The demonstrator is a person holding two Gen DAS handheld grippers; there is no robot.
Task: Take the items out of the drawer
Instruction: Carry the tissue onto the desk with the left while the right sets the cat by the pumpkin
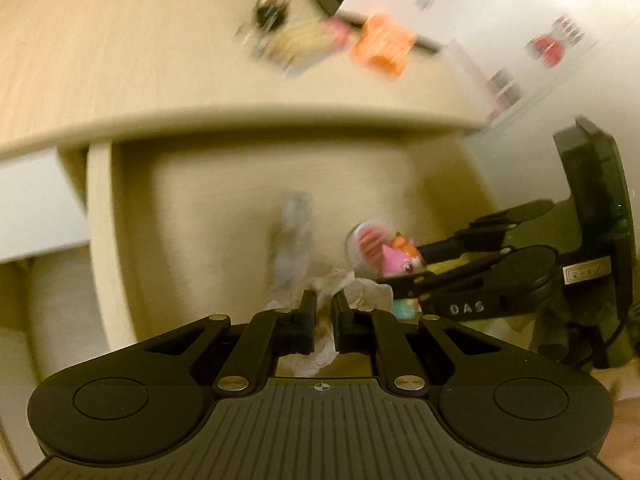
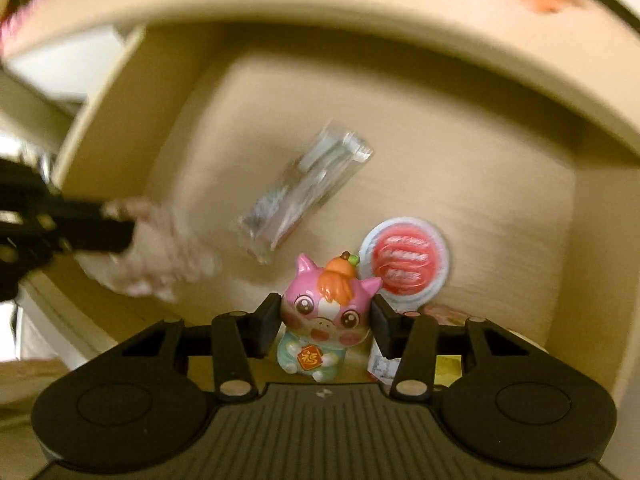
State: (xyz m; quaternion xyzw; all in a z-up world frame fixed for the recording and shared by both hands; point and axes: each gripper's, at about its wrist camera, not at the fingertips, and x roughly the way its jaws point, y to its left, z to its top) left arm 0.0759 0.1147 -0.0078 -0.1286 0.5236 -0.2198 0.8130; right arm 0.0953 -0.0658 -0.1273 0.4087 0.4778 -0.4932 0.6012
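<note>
The open wooden drawer lies below both grippers. My right gripper points down into it, and its pads touch both sides of the head of a pink pig figurine with orange hair and a pale green body. In the left wrist view the right gripper comes in from the right around the same pig figurine. My left gripper is shut on a crumpled white wrapper, lifted over the drawer's near side. In the right wrist view the left gripper and its wrapper are blurred.
A clear plastic packet lies on the drawer floor, and a round white lid with red print sits behind the pig. On the tabletop above the drawer are an orange item, a yellow-pink packet and a dark round item.
</note>
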